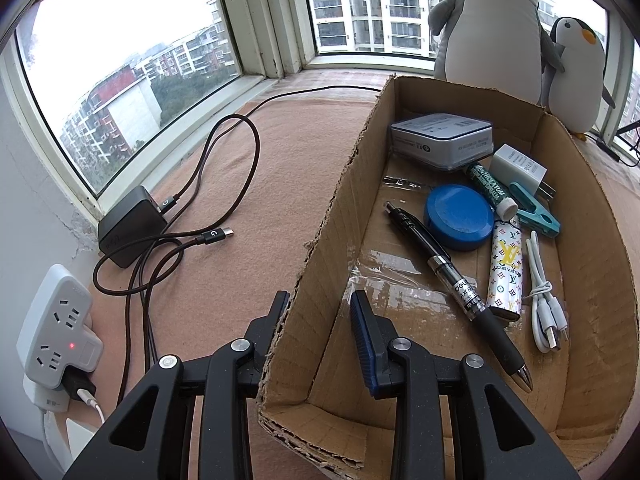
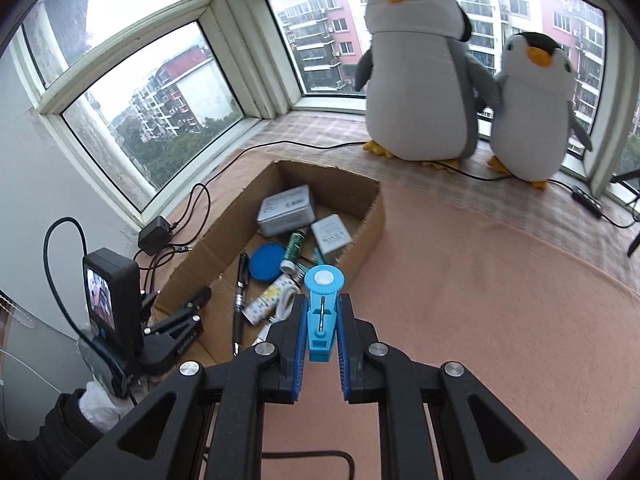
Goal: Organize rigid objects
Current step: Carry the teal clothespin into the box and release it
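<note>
Pinkish cloth (image 2: 480, 288) covers a wide window ledge, with apartment blocks outside the panes. At the centre of the right wrist view the right gripper (image 2: 319, 320) is clamped on a light blue clip-like tool (image 2: 321, 312), its round head with a white centre sticking up past the fingertips, its body pinched between the two blue pads. It hangs just in front of the near right corner of an open cardboard box (image 2: 372, 224), which sits left of centre in that view.

In the left wrist view the left gripper (image 1: 320, 300), at bottom centre, is closed on the box's near left wall (image 1: 320, 240), one finger outside and one inside.

Inside the box, right of centre in the left wrist view, lie a black pen (image 1: 456, 280), a round blue lid (image 1: 459, 216), a white patterned tube (image 1: 506, 268), a coiled white cable (image 1: 546, 300), a teal clip (image 1: 536, 212), a green labelled tube (image 1: 490, 188), a white plug adapter (image 1: 518, 168) and, at the far end, a grey-white case (image 1: 440, 140).

Left of the box, a black charger (image 1: 132, 224) with looped dark cable (image 1: 236, 160) rests on the cloth, and a white power strip (image 1: 56, 320) sits at the lower left edge. Two plush penguins (image 2: 420, 72) stand by the window at the upper right of the right wrist view.
</note>
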`<action>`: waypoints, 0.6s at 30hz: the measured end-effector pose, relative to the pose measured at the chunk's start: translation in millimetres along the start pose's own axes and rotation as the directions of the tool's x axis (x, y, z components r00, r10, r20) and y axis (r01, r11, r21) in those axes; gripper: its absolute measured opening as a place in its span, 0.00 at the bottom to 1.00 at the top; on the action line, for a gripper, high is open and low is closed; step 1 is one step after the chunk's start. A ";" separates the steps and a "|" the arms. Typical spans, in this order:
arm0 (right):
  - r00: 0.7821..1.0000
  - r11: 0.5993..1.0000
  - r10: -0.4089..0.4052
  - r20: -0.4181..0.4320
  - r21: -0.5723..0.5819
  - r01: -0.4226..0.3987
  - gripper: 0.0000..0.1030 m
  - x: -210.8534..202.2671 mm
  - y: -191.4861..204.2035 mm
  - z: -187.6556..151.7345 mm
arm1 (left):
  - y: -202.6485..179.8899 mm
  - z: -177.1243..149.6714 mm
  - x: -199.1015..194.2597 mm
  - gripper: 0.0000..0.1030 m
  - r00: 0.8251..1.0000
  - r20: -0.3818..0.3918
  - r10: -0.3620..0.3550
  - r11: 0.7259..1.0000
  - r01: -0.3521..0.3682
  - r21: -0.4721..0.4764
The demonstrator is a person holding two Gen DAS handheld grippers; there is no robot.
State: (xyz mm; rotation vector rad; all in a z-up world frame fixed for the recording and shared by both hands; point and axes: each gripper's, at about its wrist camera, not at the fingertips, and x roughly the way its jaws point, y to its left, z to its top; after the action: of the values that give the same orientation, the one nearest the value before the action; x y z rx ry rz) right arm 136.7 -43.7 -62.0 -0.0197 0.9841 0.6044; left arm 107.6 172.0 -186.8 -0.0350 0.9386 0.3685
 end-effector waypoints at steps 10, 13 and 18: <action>1.000 0.999 0.019 -0.024 -0.036 -0.020 0.12 45.9 27.0 21.5 | 0.4 0.2 0.3 0.32 1.000 0.000 0.000 1.000 0.000 -0.001; 0.999 0.999 0.022 -0.043 -0.033 -0.023 0.12 61.2 31.9 23.9 | 0.5 0.2 0.4 0.32 1.000 0.000 0.000 1.000 0.000 -0.001; 0.998 0.999 0.003 -0.064 -0.042 -0.006 0.12 77.4 36.0 25.2 | 0.7 0.2 0.4 0.32 1.000 0.000 0.000 1.000 0.000 -0.002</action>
State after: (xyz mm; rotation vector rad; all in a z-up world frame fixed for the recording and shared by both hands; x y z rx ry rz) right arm 169.9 29.9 -99.5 -0.0742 1.0331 0.6319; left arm 107.8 172.8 -186.9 -0.0364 0.9381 0.3689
